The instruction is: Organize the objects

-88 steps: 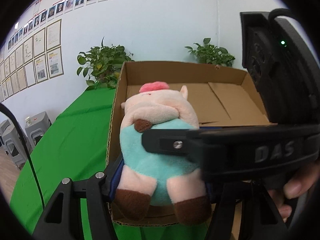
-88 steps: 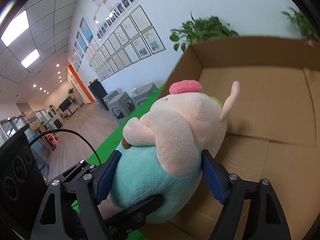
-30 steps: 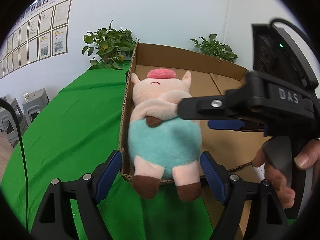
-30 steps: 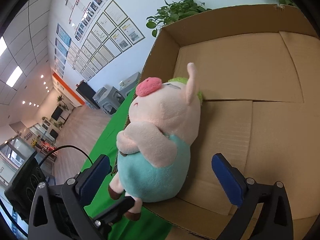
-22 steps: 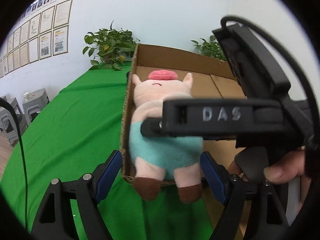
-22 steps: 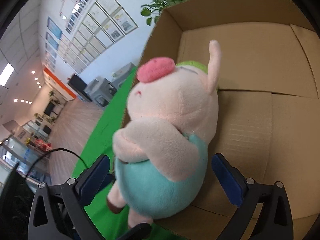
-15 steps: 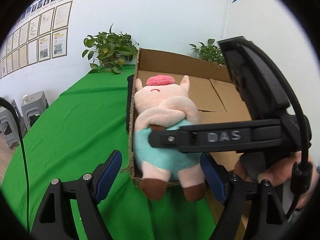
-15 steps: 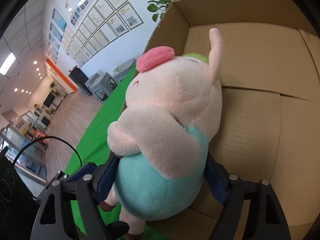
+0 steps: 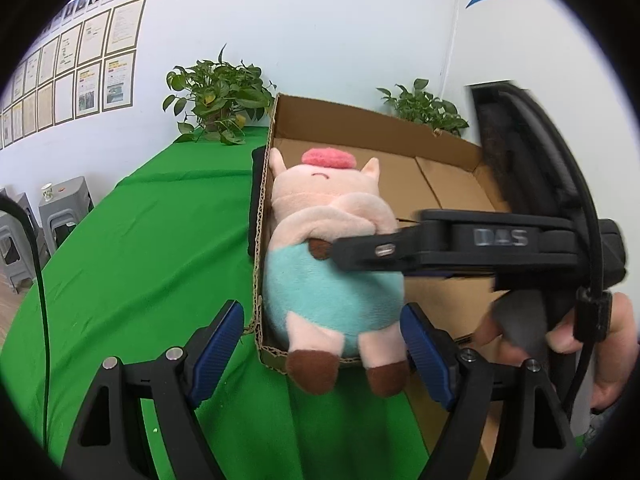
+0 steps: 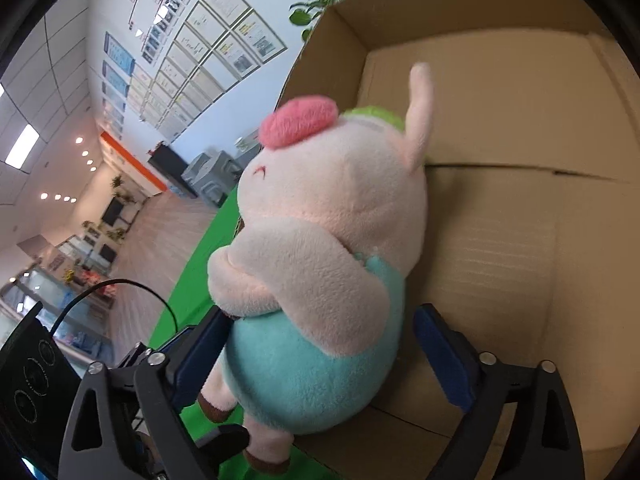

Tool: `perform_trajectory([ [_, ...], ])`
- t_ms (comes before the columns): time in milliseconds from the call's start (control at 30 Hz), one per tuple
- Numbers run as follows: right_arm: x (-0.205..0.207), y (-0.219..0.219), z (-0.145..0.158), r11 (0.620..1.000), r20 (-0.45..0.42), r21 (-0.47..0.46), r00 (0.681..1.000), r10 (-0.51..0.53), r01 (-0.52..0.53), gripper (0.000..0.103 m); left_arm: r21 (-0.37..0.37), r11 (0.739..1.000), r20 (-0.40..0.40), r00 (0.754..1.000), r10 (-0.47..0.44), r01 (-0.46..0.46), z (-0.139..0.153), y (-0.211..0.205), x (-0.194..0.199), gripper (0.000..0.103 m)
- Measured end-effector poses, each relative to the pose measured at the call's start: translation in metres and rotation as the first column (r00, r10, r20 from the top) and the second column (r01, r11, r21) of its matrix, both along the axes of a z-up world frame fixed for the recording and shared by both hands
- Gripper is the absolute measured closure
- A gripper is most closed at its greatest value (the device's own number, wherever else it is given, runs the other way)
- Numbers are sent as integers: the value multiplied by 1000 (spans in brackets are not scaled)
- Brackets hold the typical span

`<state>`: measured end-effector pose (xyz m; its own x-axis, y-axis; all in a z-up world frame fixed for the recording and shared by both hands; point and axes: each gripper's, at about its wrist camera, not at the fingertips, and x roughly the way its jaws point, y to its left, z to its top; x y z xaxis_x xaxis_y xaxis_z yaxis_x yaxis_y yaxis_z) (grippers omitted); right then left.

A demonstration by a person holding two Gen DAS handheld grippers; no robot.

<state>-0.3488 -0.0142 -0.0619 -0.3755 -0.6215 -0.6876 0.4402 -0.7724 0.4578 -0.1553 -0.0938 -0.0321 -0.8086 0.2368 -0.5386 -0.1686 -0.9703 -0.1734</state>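
Right wrist view: right gripper jaws reopening around plush pig after a squeeze, frame centre; left gripper open; pig stays half inside the cardboard box.

Plush pig lies in cardboard box at its near left corner, head toward far wall, feet overhanging near rim. Box sits on table. Potted plants stand behind box, far side.

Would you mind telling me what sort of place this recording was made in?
Probably an office or showroom, not a home. Rows of framed certificates and portrait photos line the white wall, recessed ceiling lights run down a long open hall, and potted plants stand at the back of a green-covered table.
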Motion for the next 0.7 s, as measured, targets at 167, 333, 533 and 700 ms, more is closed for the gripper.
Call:
perform_trajectory([
  [167,55,54,53,984,-201,89,971,-133,153,1,-29,999,-27,999,43,-44,17,6,16,22],
  [333,115,119,67,912,-328,203,902,-280,357,0,-79,990,-75,991,112,-118,38,26,34,22],
  [533,187,197,70,864,-416,202,839,-351,461,2,-93,987,-114,986,118,-129,51,59,54,24],
  [700,231,253,61,845,-431,239,832,-350,479,61,-98,988,-116,987,108,-119,59,89,73,94],
])
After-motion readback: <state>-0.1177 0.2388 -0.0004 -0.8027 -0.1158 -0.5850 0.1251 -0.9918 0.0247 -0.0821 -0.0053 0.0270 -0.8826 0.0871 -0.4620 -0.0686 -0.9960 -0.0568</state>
